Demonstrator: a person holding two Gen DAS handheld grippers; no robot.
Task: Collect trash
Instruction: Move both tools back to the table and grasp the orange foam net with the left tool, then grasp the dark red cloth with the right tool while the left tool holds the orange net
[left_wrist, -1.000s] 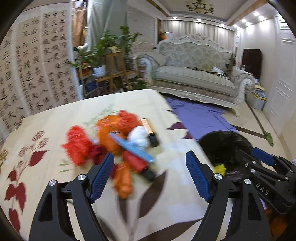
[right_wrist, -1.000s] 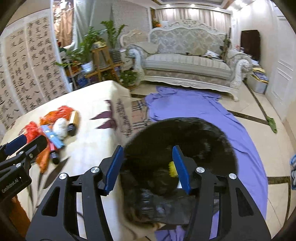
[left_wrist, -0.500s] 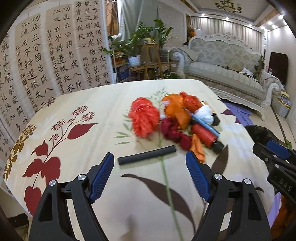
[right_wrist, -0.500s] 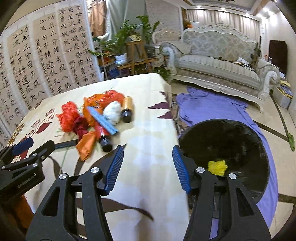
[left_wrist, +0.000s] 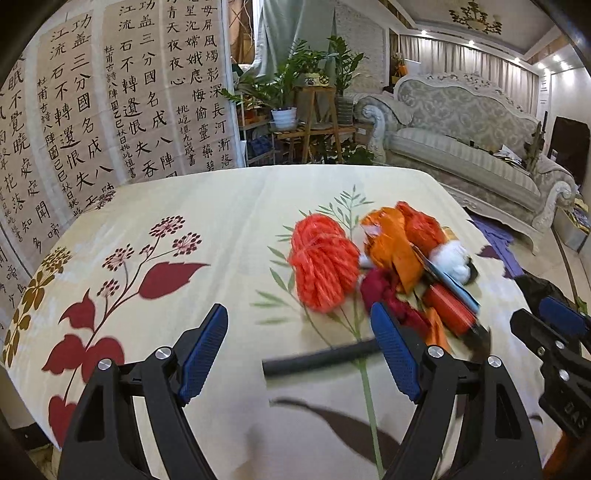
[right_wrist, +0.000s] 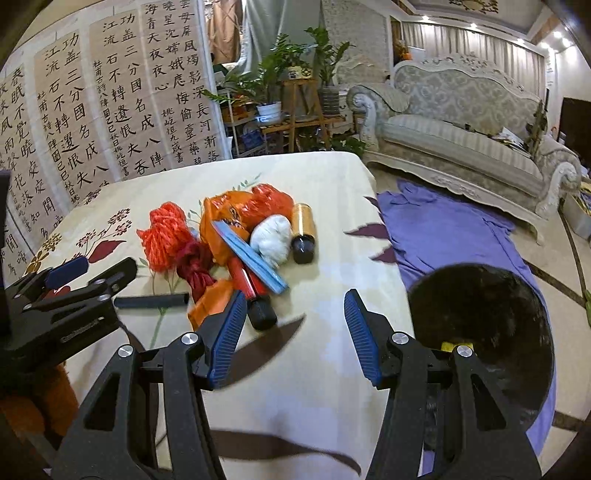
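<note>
With both claws spread wide and holding nothing, I judge the black tube (left_wrist: 321, 359) my best next pick: it lies alone on the table (left_wrist: 229, 206), just ahead of my left gripper (left_wrist: 301, 350). I should straddle it crosswise and clench at mid-length. Beyond it sits the trash heap (right_wrist: 236, 240), mid-table. My right gripper (right_wrist: 293, 334) hovers near the right edge, above the black bin (right_wrist: 487, 310) on the floor.
</note>
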